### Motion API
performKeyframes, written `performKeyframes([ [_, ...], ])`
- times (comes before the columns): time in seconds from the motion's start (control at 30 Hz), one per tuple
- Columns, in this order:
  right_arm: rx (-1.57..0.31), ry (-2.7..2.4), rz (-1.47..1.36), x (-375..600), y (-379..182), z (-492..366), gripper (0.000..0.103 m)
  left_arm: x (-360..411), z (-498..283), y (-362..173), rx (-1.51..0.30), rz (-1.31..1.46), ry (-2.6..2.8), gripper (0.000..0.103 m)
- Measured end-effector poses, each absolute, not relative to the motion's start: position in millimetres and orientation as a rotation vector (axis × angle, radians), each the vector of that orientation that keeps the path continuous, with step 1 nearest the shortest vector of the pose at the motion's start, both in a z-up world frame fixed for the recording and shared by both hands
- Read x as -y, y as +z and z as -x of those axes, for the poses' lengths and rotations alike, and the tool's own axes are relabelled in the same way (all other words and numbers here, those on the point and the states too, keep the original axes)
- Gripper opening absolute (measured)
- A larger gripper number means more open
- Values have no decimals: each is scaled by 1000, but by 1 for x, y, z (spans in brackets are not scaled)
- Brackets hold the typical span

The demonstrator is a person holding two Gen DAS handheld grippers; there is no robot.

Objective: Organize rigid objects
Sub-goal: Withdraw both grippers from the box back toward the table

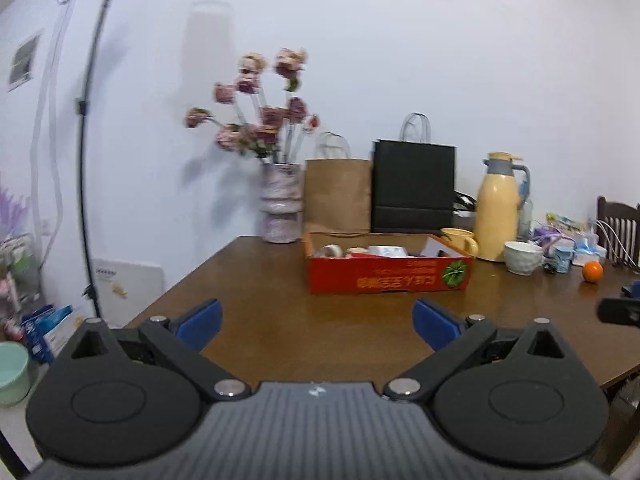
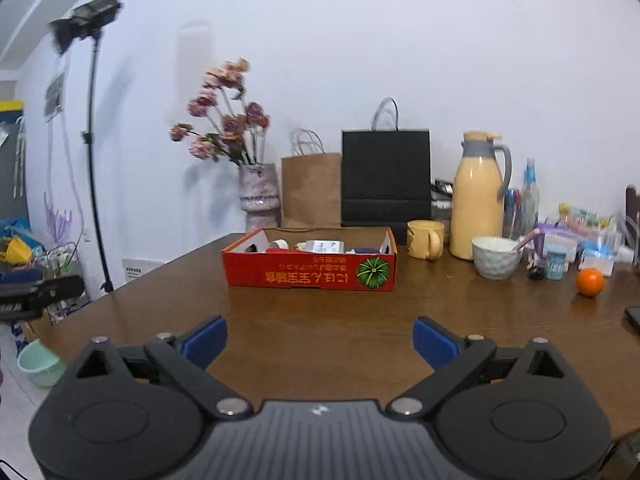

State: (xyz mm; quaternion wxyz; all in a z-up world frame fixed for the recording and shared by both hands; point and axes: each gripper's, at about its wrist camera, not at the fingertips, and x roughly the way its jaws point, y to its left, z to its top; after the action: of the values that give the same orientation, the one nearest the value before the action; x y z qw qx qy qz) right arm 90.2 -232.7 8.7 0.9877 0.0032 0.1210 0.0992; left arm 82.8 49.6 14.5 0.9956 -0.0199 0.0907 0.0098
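Small rigid items, a tape roll [image 1: 331, 250] and a white packet [image 2: 323, 246] among them, lie inside a shallow red cardboard box [image 2: 310, 276] with a green pumpkin print, at the far middle of the brown wooden table [image 2: 320, 312]. Right of it stand a yellow mug [image 2: 425, 239], a cream thermos jug [image 2: 478, 204], a white ribbed bowl [image 2: 495, 258] and an orange fruit [image 2: 590, 282]. Both the left gripper [image 1: 316, 322] and the right gripper [image 2: 320, 338] hang over the near table with jaws spread wide, holding nothing.
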Motion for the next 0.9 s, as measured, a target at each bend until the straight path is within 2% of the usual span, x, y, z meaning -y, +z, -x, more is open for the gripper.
performKeyframes([
  [0.13,-192,196,-7,222,-5,-55,103,-42,-47,-3,-103,37,40,103],
  [0.23,-187,204,5,215,-14,-35,103,-24,-26,-14,-155,-30,62,103],
  [0.33,-195,227,12,209,-22,-21,103,-22,-6,-20,-210,30,42,103],
  [0.9,-148,207,-10,214,-25,-4,103,-14,3,-15,-142,16,0,103],
])
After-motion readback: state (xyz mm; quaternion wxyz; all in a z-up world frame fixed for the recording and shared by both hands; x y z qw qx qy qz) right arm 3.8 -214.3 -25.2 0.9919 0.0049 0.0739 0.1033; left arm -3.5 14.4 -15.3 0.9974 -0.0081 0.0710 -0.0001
